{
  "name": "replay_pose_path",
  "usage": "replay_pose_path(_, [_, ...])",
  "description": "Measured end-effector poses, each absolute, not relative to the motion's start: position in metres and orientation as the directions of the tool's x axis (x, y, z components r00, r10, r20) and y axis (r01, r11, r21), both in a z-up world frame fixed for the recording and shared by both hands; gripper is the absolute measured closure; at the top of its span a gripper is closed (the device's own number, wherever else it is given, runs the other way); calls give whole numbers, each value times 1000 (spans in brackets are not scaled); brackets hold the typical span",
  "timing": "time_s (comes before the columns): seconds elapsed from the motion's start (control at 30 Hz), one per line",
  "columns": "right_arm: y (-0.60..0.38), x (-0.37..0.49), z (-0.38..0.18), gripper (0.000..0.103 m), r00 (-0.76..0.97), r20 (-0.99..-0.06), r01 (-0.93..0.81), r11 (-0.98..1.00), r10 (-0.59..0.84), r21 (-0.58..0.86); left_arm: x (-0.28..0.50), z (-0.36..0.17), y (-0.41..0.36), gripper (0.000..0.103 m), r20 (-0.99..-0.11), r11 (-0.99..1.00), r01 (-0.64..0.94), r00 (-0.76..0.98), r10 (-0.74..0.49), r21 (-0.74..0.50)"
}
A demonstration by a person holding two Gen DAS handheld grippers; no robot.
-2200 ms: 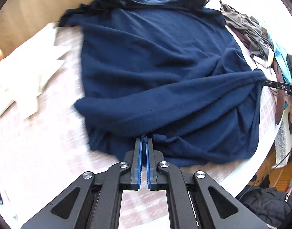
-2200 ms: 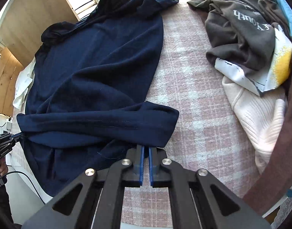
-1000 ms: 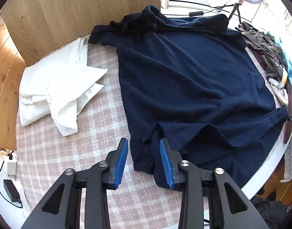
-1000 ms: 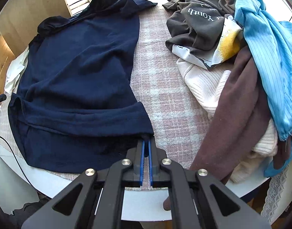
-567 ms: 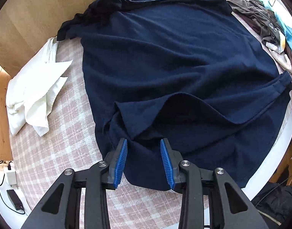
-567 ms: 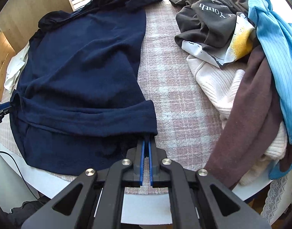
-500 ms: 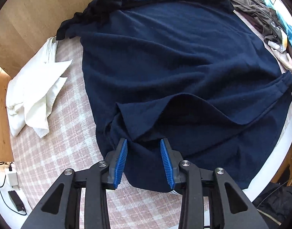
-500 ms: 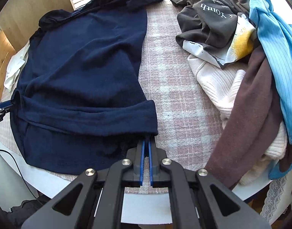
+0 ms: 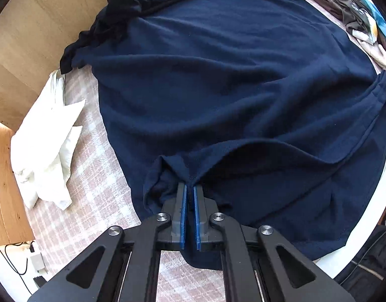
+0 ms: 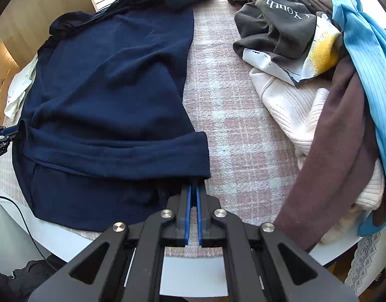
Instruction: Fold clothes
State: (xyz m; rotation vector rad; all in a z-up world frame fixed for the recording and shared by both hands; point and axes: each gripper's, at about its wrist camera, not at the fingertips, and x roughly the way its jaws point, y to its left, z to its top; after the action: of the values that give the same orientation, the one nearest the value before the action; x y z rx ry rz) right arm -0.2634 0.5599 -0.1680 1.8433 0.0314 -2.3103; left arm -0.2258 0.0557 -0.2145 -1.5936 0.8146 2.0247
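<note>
Now the navy shirt (image 9: 230,80) lies spread over the checked cloth (image 10: 228,115) of the table, its lower part doubled back on itself in a long fold (image 10: 117,156) near the table's front edge. The left gripper (image 9: 189,188) has just been closing; its blue pads now pinch a bunched ridge of the shirt at the left end of that fold, with fabric puckering up into the narrow slot between them. The right gripper (image 10: 193,188) is likewise clamped tight, its pads nipping the shirt's edge at the right end of the fold, just under the turned-back hem. Both tools point steeply down at the table.

Left of the shirt, a crumpled white garment (image 9: 46,146) rests on the cloth. Right of the shirt, well apart from it across a bare strip of cloth, sits a pile of clothes (image 10: 319,88): a grey top with lettering, a cream knit, a brown piece and a light blue one on top.
</note>
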Motion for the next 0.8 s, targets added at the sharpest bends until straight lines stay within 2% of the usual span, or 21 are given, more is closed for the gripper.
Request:
replay_pose_path(0.13, [565,-261,-165,99,-222,-965,155,-982,-137,104,-224,-184,34,99,-966,-770,-626,-253,55,120])
replay_pose_path(0.27, [570,-253,-150,99,-258,-956,152,-983,-142,105,-209,-130,-13,99,-949,-826,-557,-301,97,92])
replay_pose_path(0.47, [579,-206,-73,99,-394,-893,158,-973,-219,169,-134,-58,-89,100,-926,-885,-461,-360,115,69])
replay_pose_path(0.57, [579,-181,-57,99,-428,-871,158,-969,-240,189,-105,-76,-114,99,-950,-906,-423,-287,123,10])
replay_pose_path(0.7, [571,-181,-92,99,-334,-917,160,-972,-217,172,-101,-128,-126,100,-976,-926,-377,-204,83,0])
replay_pose_path(0.8, [567,-184,-93,99,-341,-918,174,-974,-201,148,-113,-145,-118,100,-976,-927,-374,-192,107,-28])
